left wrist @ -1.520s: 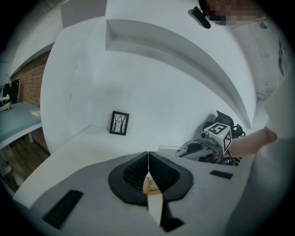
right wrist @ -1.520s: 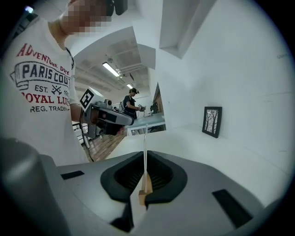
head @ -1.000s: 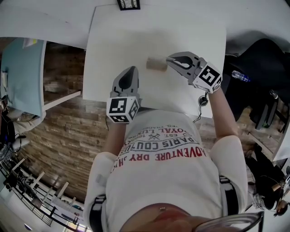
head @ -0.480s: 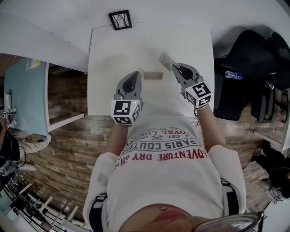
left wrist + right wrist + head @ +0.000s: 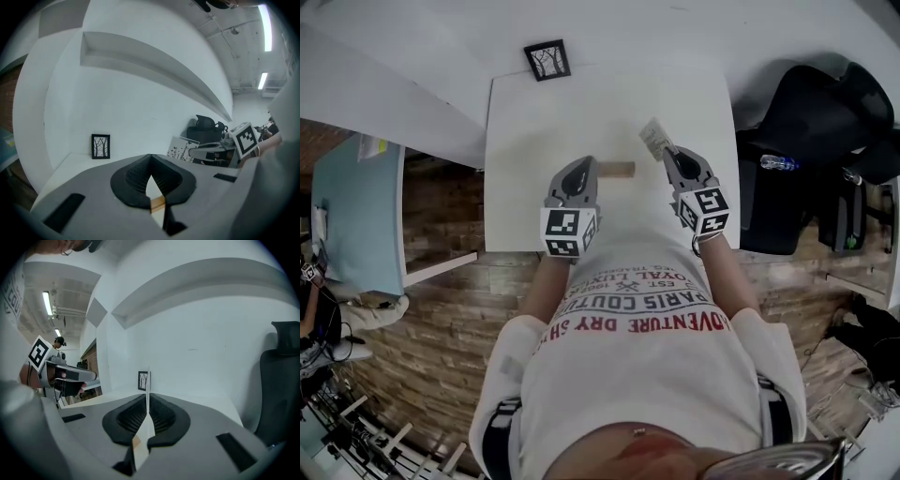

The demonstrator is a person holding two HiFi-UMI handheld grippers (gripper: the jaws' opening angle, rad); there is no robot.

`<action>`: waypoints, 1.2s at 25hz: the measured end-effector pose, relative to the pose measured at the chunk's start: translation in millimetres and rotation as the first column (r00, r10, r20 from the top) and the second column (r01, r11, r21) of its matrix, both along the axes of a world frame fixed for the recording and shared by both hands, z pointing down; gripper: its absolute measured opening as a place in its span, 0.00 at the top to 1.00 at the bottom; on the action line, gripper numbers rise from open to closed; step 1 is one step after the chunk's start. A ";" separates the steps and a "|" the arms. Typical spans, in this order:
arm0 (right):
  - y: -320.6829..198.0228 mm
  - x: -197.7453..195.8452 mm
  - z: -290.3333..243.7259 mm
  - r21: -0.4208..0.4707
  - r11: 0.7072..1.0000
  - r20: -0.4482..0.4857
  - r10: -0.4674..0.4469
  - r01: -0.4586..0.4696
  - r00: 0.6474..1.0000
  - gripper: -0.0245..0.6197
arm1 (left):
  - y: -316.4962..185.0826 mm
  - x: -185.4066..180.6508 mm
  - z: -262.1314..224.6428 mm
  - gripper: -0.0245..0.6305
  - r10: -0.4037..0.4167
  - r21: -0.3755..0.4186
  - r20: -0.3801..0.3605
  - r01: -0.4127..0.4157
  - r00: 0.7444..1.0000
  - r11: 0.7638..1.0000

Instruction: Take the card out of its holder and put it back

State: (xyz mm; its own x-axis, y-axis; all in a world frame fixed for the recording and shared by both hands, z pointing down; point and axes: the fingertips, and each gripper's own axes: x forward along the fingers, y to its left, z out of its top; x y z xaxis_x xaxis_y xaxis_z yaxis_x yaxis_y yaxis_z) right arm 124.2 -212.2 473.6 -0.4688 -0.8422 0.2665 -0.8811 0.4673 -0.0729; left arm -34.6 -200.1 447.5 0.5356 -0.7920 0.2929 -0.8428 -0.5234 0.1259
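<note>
A small wooden card holder (image 5: pixel 618 170) lies on the white table (image 5: pixel 534 122). My left gripper (image 5: pixel 584 167) is shut on its left end; in the left gripper view the wood (image 5: pixel 157 203) sits pinched between the black pads (image 5: pixel 133 180). My right gripper (image 5: pixel 672 156) is shut on a white printed card (image 5: pixel 655 139), held in the air to the right of the holder and clear of it. In the right gripper view the card (image 5: pixel 148 397) stands edge-on between the jaws. The left gripper view also catches the card (image 5: pixel 183 150) beside the right gripper's marker cube (image 5: pixel 246 138).
A small black picture frame (image 5: pixel 547 59) stands at the table's far edge against the wall. A black office chair (image 5: pixel 811 117) and a water bottle (image 5: pixel 778 162) are to the right of the table. A pale blue desk (image 5: pixel 352 216) is on the left.
The right gripper, earlier at the holder, has pulled the card out and carried it up and to the right. The left gripper has moved forward onto the holder's left end.
</note>
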 end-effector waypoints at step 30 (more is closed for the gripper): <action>-8.6 -87.0 14.3 -0.014 0.769 -0.037 -0.639 0.639 0.768 0.91 | 4.2 -40.1 22.6 0.92 -0.230 -0.087 -0.046 0.225 0.972 0.970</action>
